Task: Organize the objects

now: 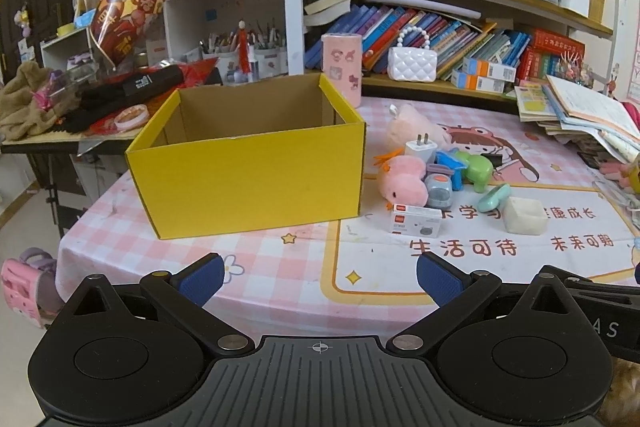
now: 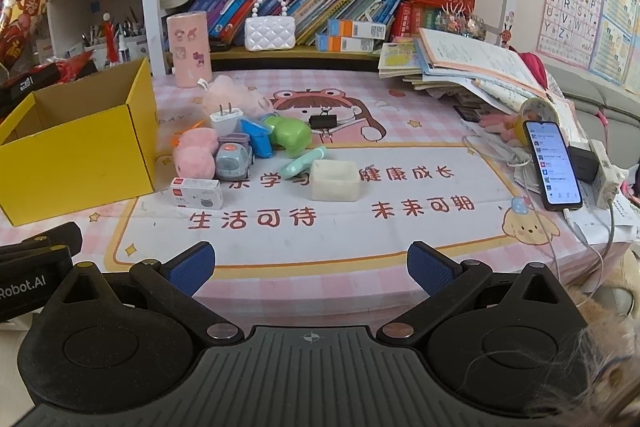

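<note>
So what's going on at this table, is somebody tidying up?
It looks that way, though nothing is picked up yet. A person holds two tongs, the left tongs and right tongs, both open and empty, at the near edge of the table. A yellow box sits open with nothing visible inside. Beside it lies a small pile: pink plush, charger, toy car, green toy and a white block.
</note>
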The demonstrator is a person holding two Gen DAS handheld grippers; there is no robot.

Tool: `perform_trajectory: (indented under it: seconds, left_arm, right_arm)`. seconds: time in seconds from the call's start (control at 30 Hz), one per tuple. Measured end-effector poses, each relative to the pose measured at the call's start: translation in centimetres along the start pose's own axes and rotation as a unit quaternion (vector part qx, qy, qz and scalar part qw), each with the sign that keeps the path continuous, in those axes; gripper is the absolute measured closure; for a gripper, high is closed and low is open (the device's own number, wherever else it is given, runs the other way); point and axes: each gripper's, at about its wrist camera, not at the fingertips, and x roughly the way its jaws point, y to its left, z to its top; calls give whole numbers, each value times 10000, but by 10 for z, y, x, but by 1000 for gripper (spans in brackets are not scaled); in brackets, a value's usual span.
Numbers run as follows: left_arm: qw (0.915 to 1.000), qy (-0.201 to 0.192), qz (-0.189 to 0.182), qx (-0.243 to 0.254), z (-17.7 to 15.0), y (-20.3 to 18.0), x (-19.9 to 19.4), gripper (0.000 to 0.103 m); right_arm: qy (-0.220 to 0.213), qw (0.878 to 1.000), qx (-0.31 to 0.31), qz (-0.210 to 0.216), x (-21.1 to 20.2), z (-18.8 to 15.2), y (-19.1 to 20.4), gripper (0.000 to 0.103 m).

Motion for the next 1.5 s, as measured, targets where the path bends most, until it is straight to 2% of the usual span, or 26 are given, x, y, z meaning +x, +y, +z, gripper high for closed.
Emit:
perform_trajectory:
  seconds: [0.43, 0.73, 0.87, 0.97, 1.07, 1.23, 1.37, 1.5]
  left_arm:
    - [9994, 273, -187, -116, 7, -14, 22, 0]
    - [9993, 342, -98, -105, 17, -36, 43, 0]
    - [9987, 499, 5, -121, 21, -45, 55, 0]
    - [9982, 568, 102, -136, 24, -51, 62, 0]
    - [9984, 518, -19, -234, 27, -55, 67, 0]
    - [9972, 564, 15, -488, 32, -58, 78, 0]
    - [9962, 598, 168, -615, 36, -55, 83, 0]
    - [9957, 679, 282, -572, 38, -58, 89, 0]
  right_arm:
    - [241, 9997, 53, 35, 22, 12, -18, 0]
    - [350, 9992, 33, 177, 54, 32, -36, 2]
    - [413, 9989, 23, 208, 70, 43, -43, 2]
    - [459, 9985, -18, 295, 82, 49, -46, 2]
    - [500, 9978, -61, 426, 94, 55, -49, 2]
    - [547, 9947, 28, 864, 114, 65, -55, 3]
    - [658, 9944, -96, 817, 135, 72, -53, 12]
    - [825, 9938, -228, 707, 157, 77, -52, 16]
